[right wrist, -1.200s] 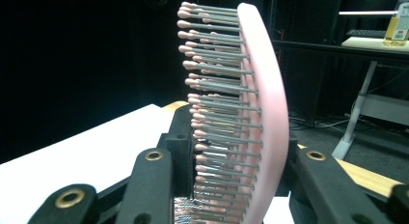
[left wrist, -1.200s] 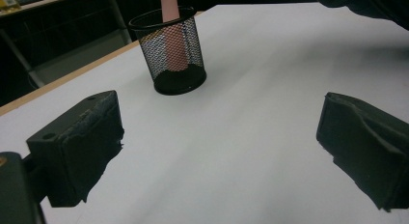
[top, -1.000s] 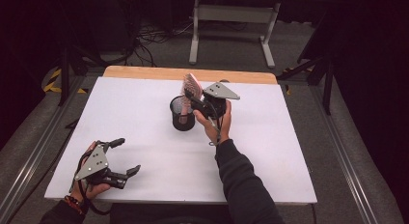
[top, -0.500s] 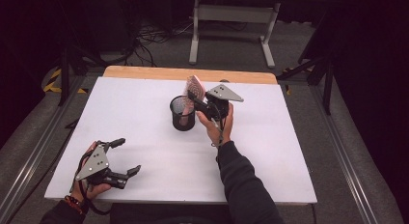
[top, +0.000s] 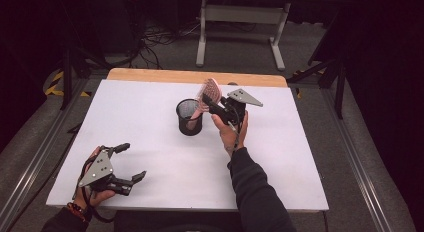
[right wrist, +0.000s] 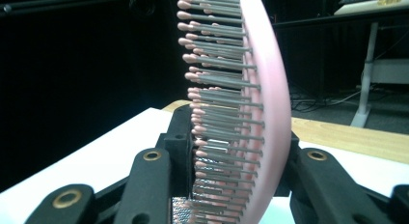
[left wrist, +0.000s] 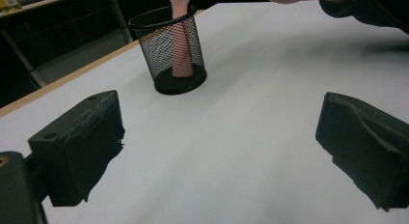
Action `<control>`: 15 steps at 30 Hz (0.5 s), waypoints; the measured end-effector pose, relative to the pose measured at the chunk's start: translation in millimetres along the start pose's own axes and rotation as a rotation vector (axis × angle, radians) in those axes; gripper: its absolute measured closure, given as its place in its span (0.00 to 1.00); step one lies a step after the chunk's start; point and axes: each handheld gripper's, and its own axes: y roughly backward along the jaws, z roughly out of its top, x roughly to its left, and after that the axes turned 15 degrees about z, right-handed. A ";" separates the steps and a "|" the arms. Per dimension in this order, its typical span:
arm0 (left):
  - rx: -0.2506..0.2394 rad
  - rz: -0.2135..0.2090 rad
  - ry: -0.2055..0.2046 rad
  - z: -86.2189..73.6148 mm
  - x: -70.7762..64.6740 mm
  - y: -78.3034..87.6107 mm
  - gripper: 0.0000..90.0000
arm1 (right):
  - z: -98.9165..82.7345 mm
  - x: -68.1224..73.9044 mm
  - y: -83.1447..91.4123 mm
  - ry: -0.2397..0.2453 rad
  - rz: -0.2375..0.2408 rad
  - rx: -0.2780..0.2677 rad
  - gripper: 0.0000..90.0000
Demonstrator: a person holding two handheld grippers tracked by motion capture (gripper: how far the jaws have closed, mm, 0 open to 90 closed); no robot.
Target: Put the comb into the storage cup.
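A pink hairbrush stands handle-down in a black mesh cup near the middle of a white table, its bristled head rising above the rim. The right gripper pinches the brush head, one jaw on the bristle side and one against the curved pink back, as the right gripper view shows close up. Well apart, at the table's near left corner, the left gripper rests in the person's hand with jaws spread wide and nothing between them.
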 end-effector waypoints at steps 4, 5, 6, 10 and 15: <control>0.000 -0.001 0.001 0.1 -0.5 -0.2 0.05 | -1.6 -2.4 3.1 -0.001 -0.002 -0.001 0.70; 0.001 -0.001 0.000 0.0 -0.4 -0.3 0.05 | -1.8 -2.5 3.6 0.001 0.000 0.002 0.70; 0.001 -0.001 0.000 0.0 -0.3 -0.4 0.05 | -1.8 -2.4 3.8 0.002 -0.001 0.005 0.69; 0.001 0.002 -0.003 0.6 -0.5 0.3 0.05 | -1.2 -0.8 3.6 0.013 0.001 0.016 0.69; 0.000 0.001 -0.003 0.7 -0.5 0.3 0.05 | -1.3 4.9 -0.3 0.060 -0.025 0.064 0.64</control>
